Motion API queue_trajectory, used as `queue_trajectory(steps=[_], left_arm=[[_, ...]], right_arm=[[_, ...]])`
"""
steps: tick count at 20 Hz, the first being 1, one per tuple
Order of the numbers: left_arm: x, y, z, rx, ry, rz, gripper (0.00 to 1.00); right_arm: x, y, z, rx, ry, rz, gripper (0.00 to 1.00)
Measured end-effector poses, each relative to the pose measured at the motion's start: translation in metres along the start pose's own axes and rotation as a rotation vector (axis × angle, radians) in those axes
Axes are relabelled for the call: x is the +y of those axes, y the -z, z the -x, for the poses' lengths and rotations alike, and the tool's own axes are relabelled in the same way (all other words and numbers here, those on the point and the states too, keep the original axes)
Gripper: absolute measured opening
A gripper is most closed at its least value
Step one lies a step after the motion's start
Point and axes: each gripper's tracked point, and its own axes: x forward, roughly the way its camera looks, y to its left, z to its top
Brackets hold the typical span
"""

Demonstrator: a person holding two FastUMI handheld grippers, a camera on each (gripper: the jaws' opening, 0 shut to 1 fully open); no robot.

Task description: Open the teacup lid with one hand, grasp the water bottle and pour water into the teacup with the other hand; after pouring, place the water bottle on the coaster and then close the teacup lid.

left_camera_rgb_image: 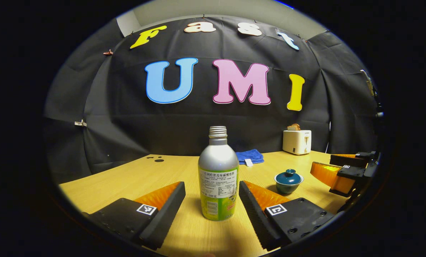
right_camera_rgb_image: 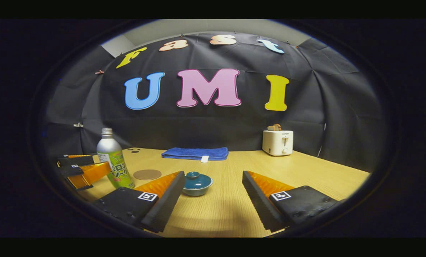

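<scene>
Left gripper [left_camera_rgb_image: 212, 200] agape around water bottle [left_camera_rgb_image: 218, 175] | right gripper [right_camera_rgb_image: 213, 200] agape | teacup [right_camera_rgb_image: 197, 183] lidded | coaster [right_camera_rgb_image: 147, 174], towel [right_camera_rgb_image: 195, 153], toaster [right_camera_rgb_image: 277, 142] behind

toaster [right_camera_rgb_image: 277, 142] top item indistinct, left gripper [right_camera_rgb_image: 82, 170] cut by edge

The left gripper view sits low over the table [left_camera_rgb_image: 155, 171], close to the bottle [left_camera_rgb_image: 218, 178], which stands upright straight ahead, and faces the far cloth wall. The right gripper view looks from farther right, just as low and facing the same wall, with the lidded teacup [right_camera_rgb_image: 197, 183] near and slightly left of its centre. Both views take in the bottle [right_camera_rgb_image: 114, 160], the teacup [left_camera_rgb_image: 288, 181], the blue towel [left_camera_rgb_image: 250, 156] and the toaster [left_camera_rgb_image: 297, 141] at the far edge.
</scene>
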Motion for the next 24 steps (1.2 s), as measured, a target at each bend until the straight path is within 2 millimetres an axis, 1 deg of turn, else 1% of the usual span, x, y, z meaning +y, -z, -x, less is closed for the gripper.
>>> queue_trajectory(steps=[7,10,13,15,16,17,18,20,24], left_arm=[[0.000,0.000,0.000,0.000,0.000,-0.001,0.96],[0.001,-0.001,0.000,0.000,-0.009,-0.008,0.96],[0.004,0.000,0.000,0.002,-0.025,-0.010,0.96],[0.006,0.000,0.001,0.003,-0.038,0.005,0.96],[0.004,-0.001,0.001,0.001,-0.030,-0.001,0.95],[0.000,0.000,0.000,0.001,-0.012,0.002,0.92],[-0.003,0.000,0.000,0.000,0.005,0.001,0.95],[-0.008,0.000,-0.001,0.000,0.034,0.001,0.95],[-0.013,-0.001,0.000,-0.002,0.070,0.001,0.95]], right_arm=[[0.000,0.000,0.000,0.000,0.000,0.000,0.99],[0.010,0.000,0.001,0.002,-0.053,-0.002,0.99],[0.015,0.001,-0.001,0.006,-0.080,-0.004,0.99],[0.020,0.001,-0.008,0.007,-0.083,-0.002,0.99],[0.023,0.002,-0.012,0.011,-0.086,0.000,0.99],[0.027,0.003,-0.016,0.020,-0.091,0.000,0.99],[0.029,0.006,-0.023,0.034,-0.085,0.004,0.99],[0.033,0.012,-0.034,0.065,-0.074,0.017,0.99],[0.031,0.023,-0.056,0.136,-0.037,0.047,0.99]])
